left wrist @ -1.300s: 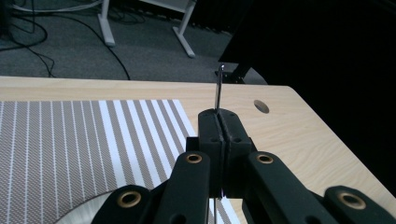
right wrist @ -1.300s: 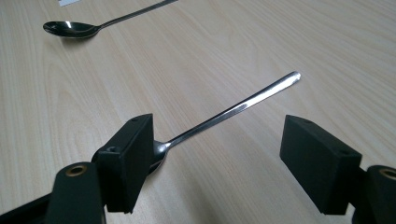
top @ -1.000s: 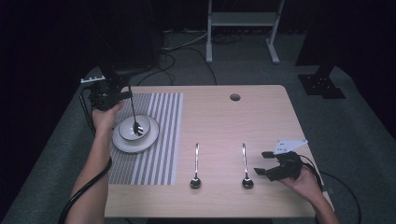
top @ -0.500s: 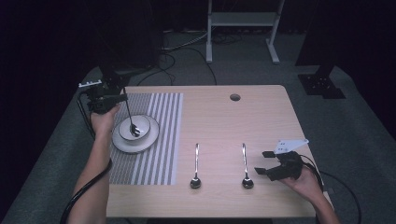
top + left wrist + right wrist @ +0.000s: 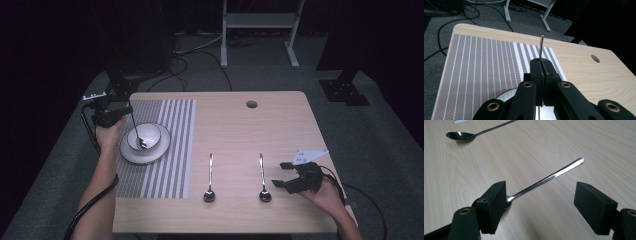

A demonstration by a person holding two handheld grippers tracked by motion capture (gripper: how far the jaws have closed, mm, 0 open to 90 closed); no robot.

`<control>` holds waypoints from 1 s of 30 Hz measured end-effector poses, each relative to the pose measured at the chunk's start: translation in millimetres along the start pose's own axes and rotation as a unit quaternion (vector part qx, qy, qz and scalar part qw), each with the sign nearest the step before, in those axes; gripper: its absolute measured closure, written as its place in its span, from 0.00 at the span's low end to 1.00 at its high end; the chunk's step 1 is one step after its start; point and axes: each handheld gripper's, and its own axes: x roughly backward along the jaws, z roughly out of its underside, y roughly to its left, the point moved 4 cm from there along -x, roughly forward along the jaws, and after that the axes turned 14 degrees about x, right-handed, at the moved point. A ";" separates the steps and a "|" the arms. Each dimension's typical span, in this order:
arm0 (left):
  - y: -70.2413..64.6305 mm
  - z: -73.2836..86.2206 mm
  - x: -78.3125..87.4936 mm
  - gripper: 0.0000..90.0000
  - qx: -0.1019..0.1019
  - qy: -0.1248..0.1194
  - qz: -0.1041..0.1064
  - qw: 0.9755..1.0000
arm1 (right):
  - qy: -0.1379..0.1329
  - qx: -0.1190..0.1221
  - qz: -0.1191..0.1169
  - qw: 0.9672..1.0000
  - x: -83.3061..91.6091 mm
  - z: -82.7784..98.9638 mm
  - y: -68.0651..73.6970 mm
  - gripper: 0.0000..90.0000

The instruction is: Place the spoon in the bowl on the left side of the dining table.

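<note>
A spoon (image 5: 138,131) stands handle-up in the bowl (image 5: 150,136) on the striped mat (image 5: 172,145) near the bench's left edge, its handle clenched in the left gripper (image 5: 114,113) jaws above. By the front right corner the right gripper (image 5: 287,176) rests low, jaws released; another spoon (image 5: 544,180) lies between them, its long axis running away toward the far edge.
</note>
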 end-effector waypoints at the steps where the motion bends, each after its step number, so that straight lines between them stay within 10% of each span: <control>1: 1.1 0.5 0.2 0.99 0.002 0.000 -0.001 1.000 | 0.000 -0.001 -0.001 1.000 -0.5 0.5 0.4 0.28; 30: 34.2 8.3 17.3 0.95 0.026 0.005 -0.025 0.999 | 0.001 0.004 0.003 1.000 -0.3 -1.0 1.1 0.28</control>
